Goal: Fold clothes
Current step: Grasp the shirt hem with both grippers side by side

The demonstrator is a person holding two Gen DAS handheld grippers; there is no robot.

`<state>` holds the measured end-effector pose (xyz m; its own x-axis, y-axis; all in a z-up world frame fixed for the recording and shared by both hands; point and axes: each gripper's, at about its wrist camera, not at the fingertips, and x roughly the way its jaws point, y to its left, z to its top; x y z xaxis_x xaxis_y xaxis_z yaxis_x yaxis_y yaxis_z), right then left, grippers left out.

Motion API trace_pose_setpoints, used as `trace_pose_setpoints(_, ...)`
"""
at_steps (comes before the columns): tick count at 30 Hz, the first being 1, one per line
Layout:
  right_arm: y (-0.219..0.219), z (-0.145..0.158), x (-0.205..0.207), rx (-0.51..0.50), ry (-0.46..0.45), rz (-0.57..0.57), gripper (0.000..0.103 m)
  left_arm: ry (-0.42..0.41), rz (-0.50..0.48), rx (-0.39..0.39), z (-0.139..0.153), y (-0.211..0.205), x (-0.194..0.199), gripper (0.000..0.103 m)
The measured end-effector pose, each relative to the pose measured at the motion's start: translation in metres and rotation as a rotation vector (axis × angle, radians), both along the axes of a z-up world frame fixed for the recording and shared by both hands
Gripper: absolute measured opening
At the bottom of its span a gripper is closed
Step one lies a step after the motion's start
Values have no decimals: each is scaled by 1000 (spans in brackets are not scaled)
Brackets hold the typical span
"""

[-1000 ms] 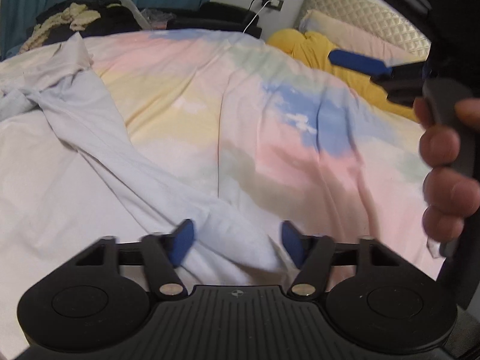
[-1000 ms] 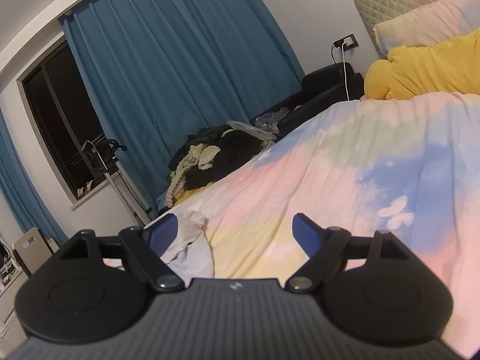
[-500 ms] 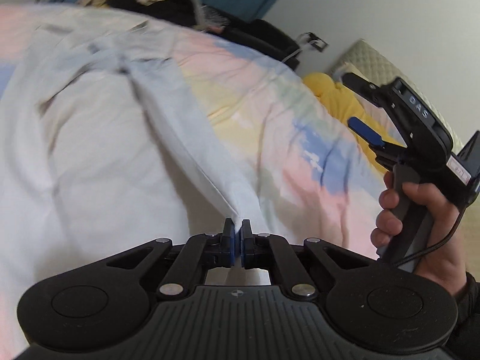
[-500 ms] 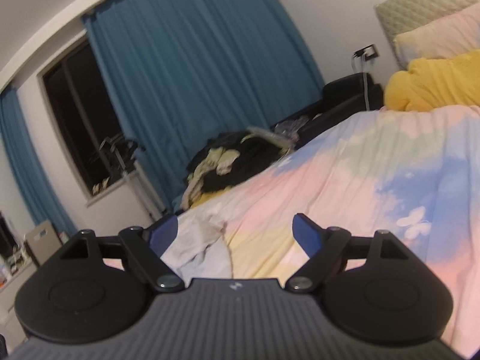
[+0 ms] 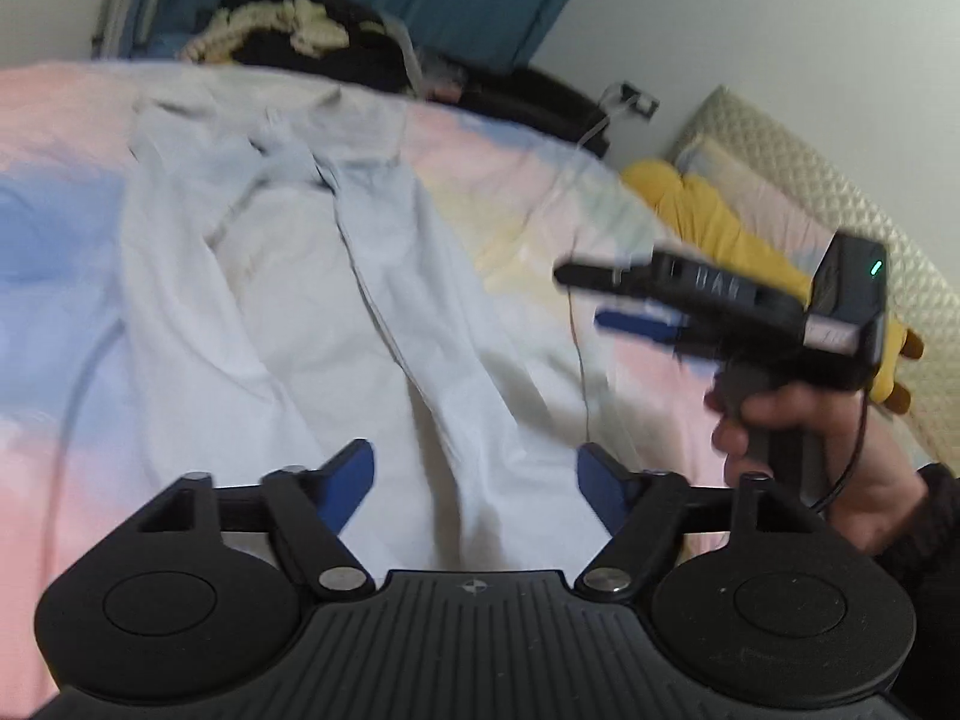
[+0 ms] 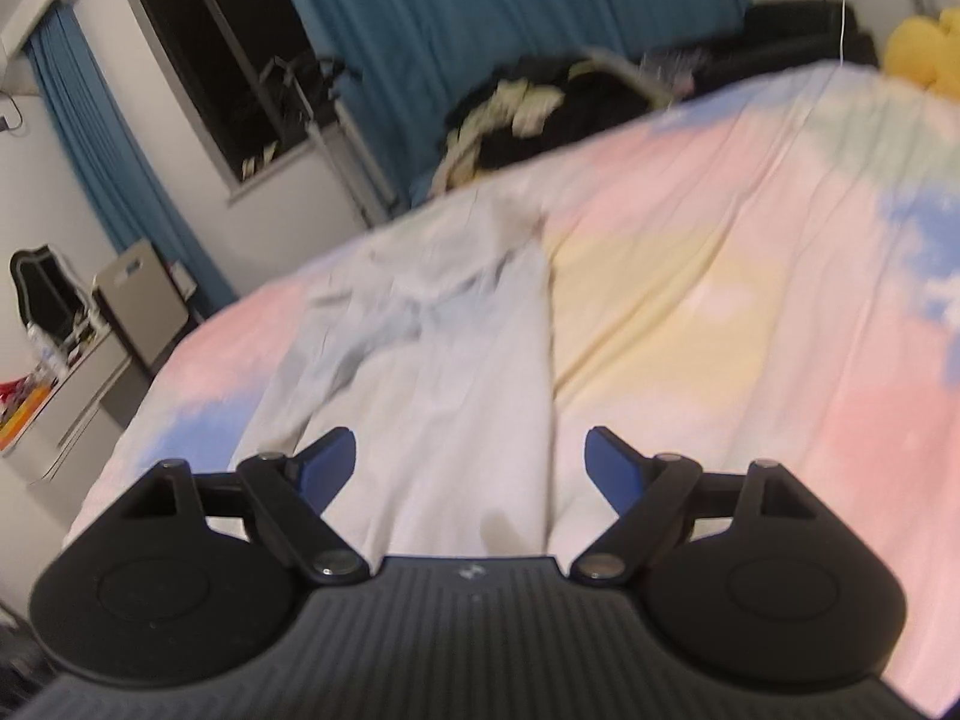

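1. While our left gripper [image 5: 474, 474] hovers low over the bed [image 5: 60, 360], its jaws have just been opening and now stand wide, with pale cloth lying under the gap but nothing pinched.
2. The task's thing, a pale shirt [image 5: 288, 276], lies spread on the bed straight ahead of this gripper, its long axis running away from us toward the far edge; a long strip of it, perhaps a sleeve, reaches back right under the blue fingers [image 5: 351, 480].
3. Our right gripper [image 6: 468, 468] is also spread wide and empty, and the shirt [image 6: 444, 360] lies directly ahead of it and below, lengthwise along its pointing line.
4. We judge both grippers about equally near the closest end, the left sitting over the strip and the right just beside it on the right.
5. Beyond the shirt are a dark heap of clothes [image 5: 312, 42], a blue curtain [image 6: 480, 18] and a yellow cushion [image 5: 714, 222] off to the right; none blocks the reach.
6. The only crowding we see is our own right hand [image 5: 798, 438] close by the left gripper.
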<state>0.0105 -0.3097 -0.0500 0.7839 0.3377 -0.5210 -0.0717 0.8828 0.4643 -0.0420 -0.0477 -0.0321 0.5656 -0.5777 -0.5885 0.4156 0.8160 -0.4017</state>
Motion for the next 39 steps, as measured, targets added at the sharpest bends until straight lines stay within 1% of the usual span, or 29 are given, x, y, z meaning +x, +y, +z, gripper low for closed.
trace_pose_setpoints(3, 9, -8, -5, 32, 48, 24, 84, 31, 100, 6, -1, 33, 2, 80)
trace_pose_setpoints(6, 14, -21, -14, 70, 117, 3, 84, 97, 195, 46, -13, 53, 10, 80)
trace_pose_setpoints(7, 15, -24, -16, 73, 143, -4, 84, 123, 219, 62, -18, 57, 13, 80)
trace_pose_setpoints(8, 17, -26, -17, 64, 171, -14, 84, 168, 223, 73, -23, 58, 18, 79)
trace_pose_setpoints(9, 18, -29, -19, 47, 199, -25, 84, 211, 210, 74, -29, 59, 21, 79)
trace_pose_setpoints(12, 26, -38, -20, 10, 288, -26, 84, 280, 154, 94, -40, 56, 21, 79)
trace_pose_setpoints(14, 34, -47, -23, 15, 364, -31, 84, 335, 112, 105, -48, 55, 19, 79)
trace_pose_setpoints(16, 42, -52, -27, 19, 413, -38, 84, 384, 75, 114, -55, 54, 17, 78)
trace_pose_setpoints(19, 41, -52, -37, 59, 439, -81, 84, 440, 37, 88, -59, 56, 14, 78)
trace_pose_setpoints(21, 40, -54, -43, 93, 465, -98, 84, 459, 6, 78, -60, 56, 11, 79)
trace_pose_setpoints(24, 45, -54, -49, 110, 490, -85, 84, 486, -34, 53, -62, 57, 7, 79)
trace_pose_setpoints(26, 53, -53, -54, 118, 496, -44, 84, 491, -44, 48, -62, 57, 5, 78)
trace_pose_setpoints(27, 57, -52, -56, 123, 495, -25, 80, 492, -48, 48, -62, 57, 4, 76)
trace_pose_setpoints(28, 60, -50, -58, 121, 491, -8, 73, 489, -43, 55, -62, 54, 5, 70)
trace_pose_setpoints(29, 64, -48, -60, 117, 486, 8, 68, 489, -39, 58, -61, 55, 4, 65)
trace_pose_setpoints(30, 66, -45, -62, 99, 470, 11, 55, 493, -38, 47, -61, 56, 3, 53)
trace_pose_setpoints(31, 69, -42, -63, 77, 450, 9, 35, 497, -38, 36, -60, 57, 3, 42)
trace_pose_setpoints(32, 72, -39, -65, 55, 431, 7, 24, 500, -35, 24, -60, 59, 2, 37)
trace_pose_setpoints(33, 73, -36, -66, 49, 410, 11, 13, 497, -22, 7, -58, 62, 2, 26)
trace_pose_setpoints(34, 73, -33, -67, 57, 390, 15, 10, 494, -10, -10, -57, 64, 2, 20)
trace_pose_setpoints(36, 67, -28, -71, 93, 356, 4, 8, 474, 16, -65, -51, 73, 1, 16)
trace_pose_setpoints(39, 54, -16, -74, 185, 314, -16, 7, 414, 50, -173, -32, 92, -8, 14)
